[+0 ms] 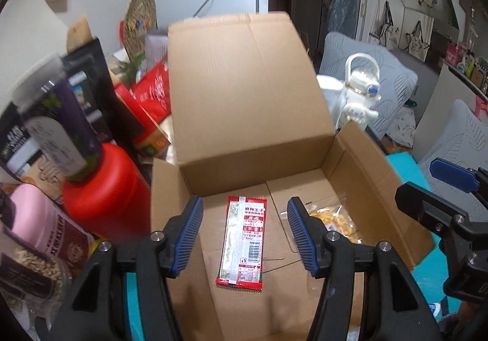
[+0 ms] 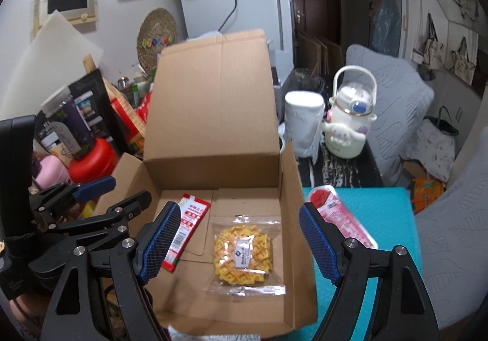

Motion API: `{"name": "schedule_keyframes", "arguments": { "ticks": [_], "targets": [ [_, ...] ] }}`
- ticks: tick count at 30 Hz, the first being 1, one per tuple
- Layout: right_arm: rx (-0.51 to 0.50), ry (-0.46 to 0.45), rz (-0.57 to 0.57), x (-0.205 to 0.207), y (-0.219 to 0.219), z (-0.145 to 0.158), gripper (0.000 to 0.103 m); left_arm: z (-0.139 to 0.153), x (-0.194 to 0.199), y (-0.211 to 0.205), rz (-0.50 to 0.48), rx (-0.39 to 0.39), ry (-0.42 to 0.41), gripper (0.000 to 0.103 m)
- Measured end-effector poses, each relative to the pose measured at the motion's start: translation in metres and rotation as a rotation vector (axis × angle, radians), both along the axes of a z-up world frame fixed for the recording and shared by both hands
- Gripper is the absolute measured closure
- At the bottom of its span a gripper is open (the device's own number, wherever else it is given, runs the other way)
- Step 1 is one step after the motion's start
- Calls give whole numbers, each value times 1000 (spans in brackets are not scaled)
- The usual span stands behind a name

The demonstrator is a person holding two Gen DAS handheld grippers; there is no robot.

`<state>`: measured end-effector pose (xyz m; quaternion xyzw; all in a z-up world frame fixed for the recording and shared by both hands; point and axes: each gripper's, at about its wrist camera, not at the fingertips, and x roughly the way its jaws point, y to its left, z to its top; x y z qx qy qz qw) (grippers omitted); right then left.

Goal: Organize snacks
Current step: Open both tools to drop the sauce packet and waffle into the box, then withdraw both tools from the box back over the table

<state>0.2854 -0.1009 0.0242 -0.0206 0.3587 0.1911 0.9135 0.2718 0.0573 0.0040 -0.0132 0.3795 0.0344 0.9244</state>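
Observation:
An open cardboard box (image 1: 244,97) (image 2: 213,103) stands on a teal surface with its lid flap upright at the back. A red snack packet (image 1: 242,237) (image 2: 186,228) lies flat on the box floor on the left. Beside it on the right lies a clear bag of yellow crackers (image 2: 244,252) (image 1: 335,219). My left gripper (image 1: 244,203) hovers open above the red packet without touching it. My right gripper (image 2: 240,207) hangs open over the cracker bag, holding nothing. A pink-red packet (image 2: 341,219) lies outside the box on the right.
Left of the box crowd a red bottle (image 1: 103,188), a purple-labelled jar (image 1: 61,121), a pink container (image 1: 33,219) and red packages (image 1: 152,97). To the right stand a white paper roll (image 2: 303,121) and a white cartoon bottle (image 2: 350,127). Grey cushions (image 2: 396,103) sit beyond the teal mat (image 2: 387,203).

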Motion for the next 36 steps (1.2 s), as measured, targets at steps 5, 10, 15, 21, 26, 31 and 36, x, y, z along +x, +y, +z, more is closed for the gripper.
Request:
{"name": "schedule_keyframes", "arguments": {
  "ticks": [5, 10, 15, 21, 26, 31, 36],
  "targets": [
    [7, -50, 0, -22, -2, 22, 22, 25, -21, -1, 4, 5, -53, 46],
    [12, -97, 4, -46, -5, 41, 22, 47, -44, -4, -1, 14, -102, 46],
    [18, -145, 7, -74, -10, 57, 22, 66, -70, -7, -6, 20, -148, 46],
    [25, -181, 5, -107, -16, 69, 22, 83, -104, -13, -13, 34, -186, 46],
    [37, -208, 5, -139, -22, 75, 22, 95, -139, -19, -17, 44, -223, 46],
    [42, -227, 5, -172, -30, 78, 22, 100, -171, -23, -27, 33, -244, 46],
    [45, -231, 11, -197, -36, 73, 22, 97, -201, -28, -24, 40, -253, 46]
  ]
}}
